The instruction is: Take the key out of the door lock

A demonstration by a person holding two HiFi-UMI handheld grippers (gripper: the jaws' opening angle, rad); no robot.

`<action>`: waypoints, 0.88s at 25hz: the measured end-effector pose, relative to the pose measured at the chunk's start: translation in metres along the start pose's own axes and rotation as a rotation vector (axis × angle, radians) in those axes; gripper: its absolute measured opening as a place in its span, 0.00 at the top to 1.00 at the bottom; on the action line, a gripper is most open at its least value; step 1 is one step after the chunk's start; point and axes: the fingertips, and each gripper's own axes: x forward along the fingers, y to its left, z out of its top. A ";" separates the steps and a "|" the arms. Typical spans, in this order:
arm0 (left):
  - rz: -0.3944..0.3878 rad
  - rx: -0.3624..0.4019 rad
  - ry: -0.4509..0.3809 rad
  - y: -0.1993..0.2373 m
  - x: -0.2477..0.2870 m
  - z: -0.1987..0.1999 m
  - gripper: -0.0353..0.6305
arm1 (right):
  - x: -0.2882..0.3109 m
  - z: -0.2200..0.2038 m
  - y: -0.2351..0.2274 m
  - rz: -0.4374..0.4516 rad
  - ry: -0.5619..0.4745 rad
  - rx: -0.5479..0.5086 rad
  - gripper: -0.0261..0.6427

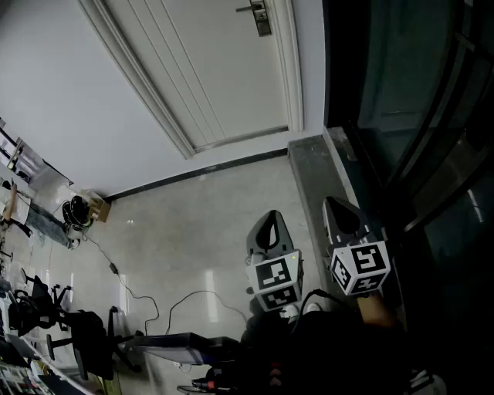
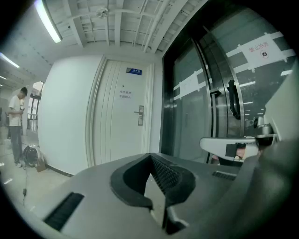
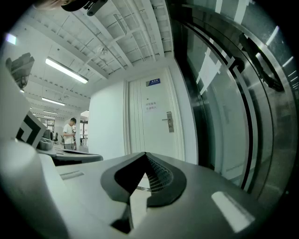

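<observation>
While I hold both tongs low over the pale floor [image 1: 201, 247], the white door [image 1: 208, 69] stands ahead of them, well apart from either tip.

Left tongs [image 1: 270, 220]: my left gripper view shows the ribbed pads [image 2: 163, 173] drawn together at the tip [image 2: 152, 156], with nothing between them.

Right tongs [image 1: 340, 207]: my right gripper view shows the same, the tip [image 3: 145, 155] closed and empty. Each tool carries its marker cube [image 1: 360, 268], and the two lie side by side, the right one nearer the dark glass doors [image 1: 417, 116].

Door lock [image 1: 261, 15]: a metal plate with a lever handle, set at the door's edge on the side of the glass doors, seen also in the left gripper view [image 2: 140, 115] and the right gripper view [image 3: 169, 121]. The key is too small to make out in any view.

Surroundings: a blue sign [image 2: 133, 71] sits over the door, a person [image 2: 15, 123] stands far to the left, and a fan [image 1: 76, 210] and a loose cable [image 1: 147, 297] rest on the floor.
</observation>
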 end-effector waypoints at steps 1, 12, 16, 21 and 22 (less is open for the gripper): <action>-0.001 -0.005 0.001 0.000 0.000 -0.001 0.95 | 0.000 0.000 0.001 0.000 0.000 -0.002 0.96; -0.002 -0.016 0.004 0.006 0.001 -0.002 0.95 | 0.005 -0.002 0.005 0.002 0.003 -0.009 0.96; 0.001 -0.034 0.013 0.010 -0.002 -0.002 0.95 | 0.007 -0.003 0.009 -0.005 -0.002 -0.013 0.96; -0.008 -0.071 -0.011 0.016 -0.005 -0.001 0.95 | 0.012 -0.004 0.012 -0.012 -0.006 0.006 0.96; -0.009 -0.085 -0.011 0.019 -0.006 0.000 0.95 | 0.014 -0.003 0.012 -0.015 -0.009 0.015 0.96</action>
